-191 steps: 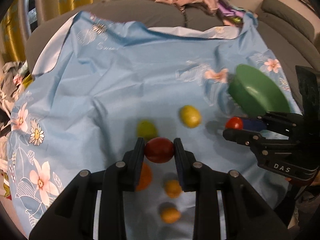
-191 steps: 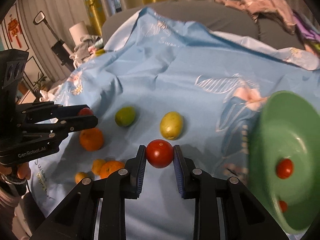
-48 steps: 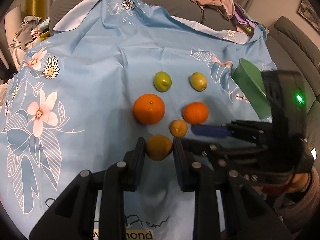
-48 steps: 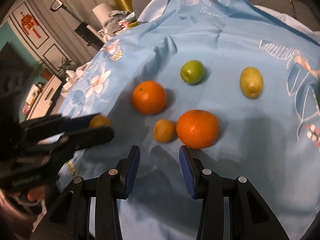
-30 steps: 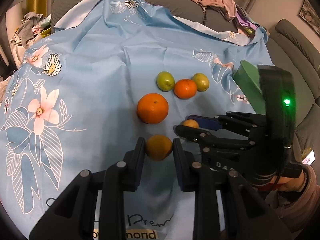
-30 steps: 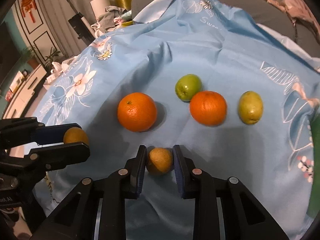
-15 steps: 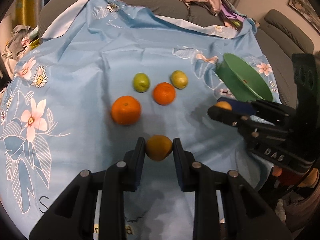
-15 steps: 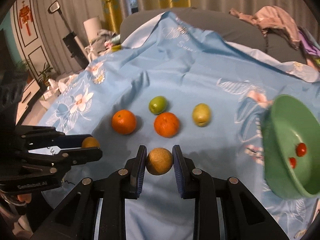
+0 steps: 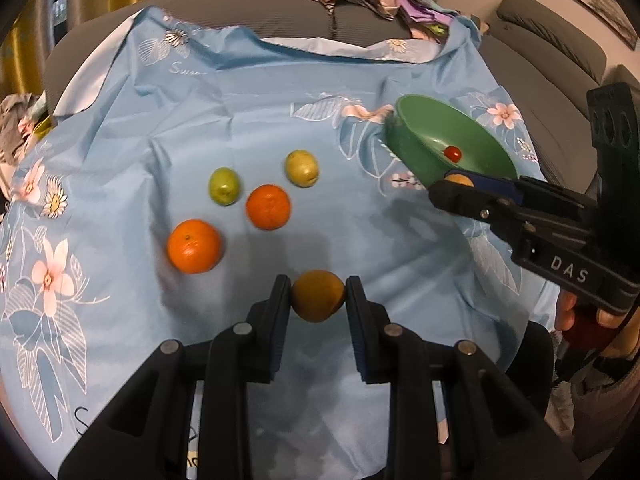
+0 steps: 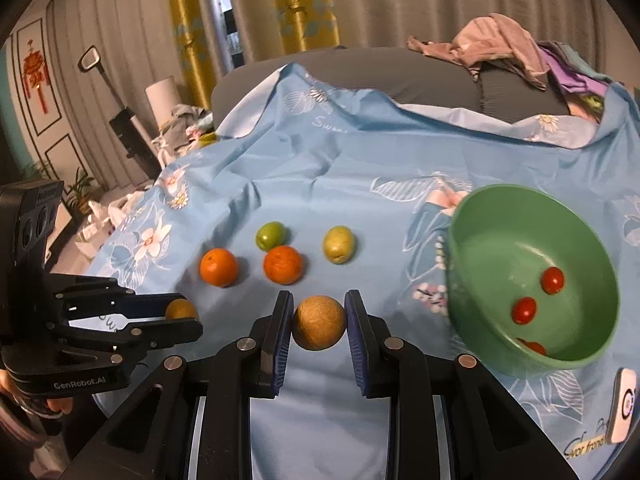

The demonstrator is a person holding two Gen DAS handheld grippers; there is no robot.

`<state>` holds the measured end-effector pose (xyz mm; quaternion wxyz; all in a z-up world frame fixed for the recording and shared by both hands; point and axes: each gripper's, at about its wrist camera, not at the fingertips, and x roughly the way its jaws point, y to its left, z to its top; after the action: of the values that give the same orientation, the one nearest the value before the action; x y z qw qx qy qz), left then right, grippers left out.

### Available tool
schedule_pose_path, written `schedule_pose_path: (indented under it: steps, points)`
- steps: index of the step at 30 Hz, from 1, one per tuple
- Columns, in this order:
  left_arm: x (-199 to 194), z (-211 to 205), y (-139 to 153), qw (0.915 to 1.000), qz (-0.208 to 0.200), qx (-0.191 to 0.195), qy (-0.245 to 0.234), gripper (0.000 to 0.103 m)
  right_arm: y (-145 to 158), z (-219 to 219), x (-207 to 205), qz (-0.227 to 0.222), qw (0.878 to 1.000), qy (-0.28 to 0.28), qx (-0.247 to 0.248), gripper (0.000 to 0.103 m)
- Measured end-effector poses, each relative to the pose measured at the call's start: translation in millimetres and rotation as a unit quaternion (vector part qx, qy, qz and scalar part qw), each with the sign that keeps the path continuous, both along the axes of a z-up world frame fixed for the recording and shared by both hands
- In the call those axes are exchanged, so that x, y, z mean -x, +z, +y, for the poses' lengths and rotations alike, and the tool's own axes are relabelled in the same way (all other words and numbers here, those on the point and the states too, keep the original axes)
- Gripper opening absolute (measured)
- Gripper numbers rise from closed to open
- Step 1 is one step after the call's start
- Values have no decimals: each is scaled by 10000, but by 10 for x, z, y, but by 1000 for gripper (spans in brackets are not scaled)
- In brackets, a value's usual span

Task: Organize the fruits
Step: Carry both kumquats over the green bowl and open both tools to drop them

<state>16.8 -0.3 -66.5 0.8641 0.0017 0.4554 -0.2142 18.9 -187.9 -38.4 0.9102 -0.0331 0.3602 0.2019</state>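
My left gripper is shut on a small yellow-orange fruit, held above the blue cloth. My right gripper is shut on a small tan-orange fruit, held just left of the green bowl; the right gripper also shows in the left wrist view. The bowl holds three cherry tomatoes. On the cloth lie two oranges, a green fruit and a yellow-green fruit.
The flowered blue cloth covers a grey sofa. A pile of clothes lies on the sofa back. A white device lies on the cloth by the bowl at the right.
Both grippers have risen and pulled back with their small fruits still held. The right gripper has moved right, toward the bowl's rim.
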Motion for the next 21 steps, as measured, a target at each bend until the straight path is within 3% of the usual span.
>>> schedule_pose_path:
  steps: [12, 21]
  points:
    - [-128, -408, 96, 9993, -103, -79, -365, 28, 105, -480, -15, -209, 9982, -517, -199, 28]
    - [-338, -904, 236, 9954, -288, 11, -916, 28, 75, -875, -67, -203, 9944, -981, -347, 28]
